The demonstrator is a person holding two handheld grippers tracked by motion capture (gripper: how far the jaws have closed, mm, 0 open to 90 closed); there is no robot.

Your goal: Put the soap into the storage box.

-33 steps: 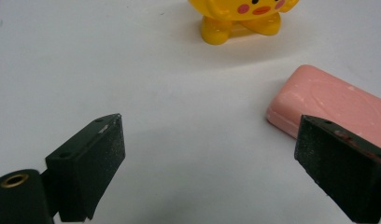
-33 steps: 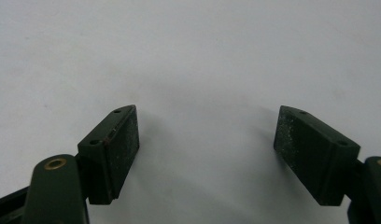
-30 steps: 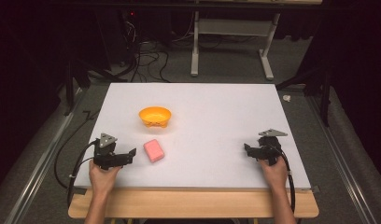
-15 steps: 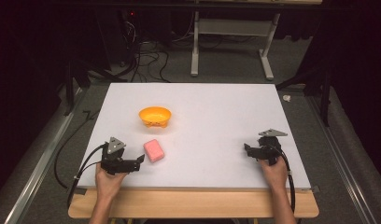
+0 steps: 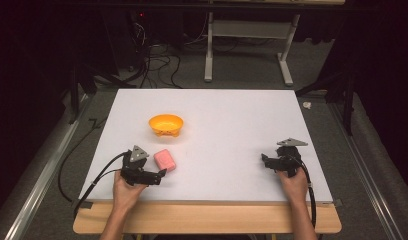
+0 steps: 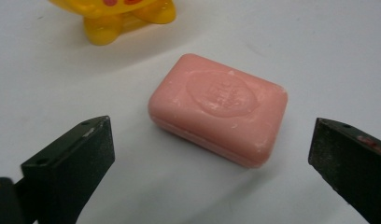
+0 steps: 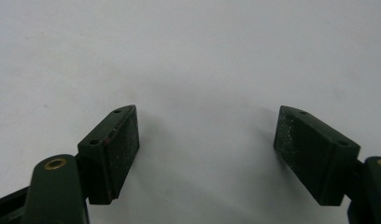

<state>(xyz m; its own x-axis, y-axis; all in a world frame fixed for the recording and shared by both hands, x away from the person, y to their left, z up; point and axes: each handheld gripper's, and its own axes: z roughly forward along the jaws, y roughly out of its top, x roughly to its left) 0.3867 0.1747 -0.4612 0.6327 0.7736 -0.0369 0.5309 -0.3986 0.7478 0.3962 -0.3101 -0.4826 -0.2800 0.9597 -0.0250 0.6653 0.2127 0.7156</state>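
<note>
White tabletop (image 5: pixel 232 130) is taking up the middle of a dark room, wooden edge nearest the person, cables and a desk frame sitting on the floor past the far edge. Nearest in, the left gripper (image 5: pixel 159 175) is sitting low at about 7 o'clock on the table, jaws spread wide and empty, pointing at the pink soap bar (image 6: pixel 219 107), which is lying flat just ahead of the tips, not touching either one. The right gripper (image 5: pixel 266 160) is resting at roughly 4 o'clock, jaws also apart, holding nothing, bare table in front of it. Farther off, at about 11 o'clock from the soap, the orange bowl (image 5: pixel 166 124) is standing on small feet, near but apart.

Soap is looking light, rigid, probably slick on its rounded corners and easy to chip; squeezing across the two long flat sides looks safest. Open room is lying wide to the right and toward the far edge; the near edge is close behind both hands.
</note>
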